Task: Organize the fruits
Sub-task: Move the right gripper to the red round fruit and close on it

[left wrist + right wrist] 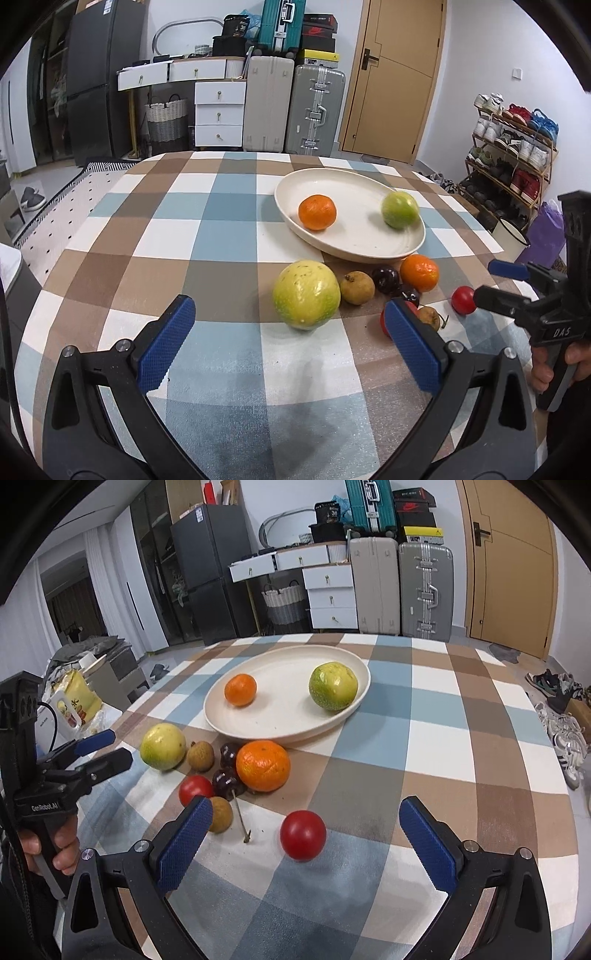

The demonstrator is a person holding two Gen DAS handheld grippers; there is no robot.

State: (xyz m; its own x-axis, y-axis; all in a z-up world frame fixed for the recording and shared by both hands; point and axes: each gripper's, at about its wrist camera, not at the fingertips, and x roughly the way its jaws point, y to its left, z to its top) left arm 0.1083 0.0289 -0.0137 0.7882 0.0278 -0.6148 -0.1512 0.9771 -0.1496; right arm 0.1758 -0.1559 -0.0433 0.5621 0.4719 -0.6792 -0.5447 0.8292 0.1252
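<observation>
The left gripper is held low with its jaws spread wide apart, and nothing is gripped between its blue pads. The right gripper is likewise held with its jaws wide open, its blue pads closed on nothing. Each tool is grasped by its handle: the left hand is seen in the right wrist view, the right hand in the left wrist view.

A lived-in home: beyond the fingers, past the checked-cloth table, stand stacked suitcases, a white drawer unit, a dark fridge, a wooden door and a full shoe rack.
</observation>
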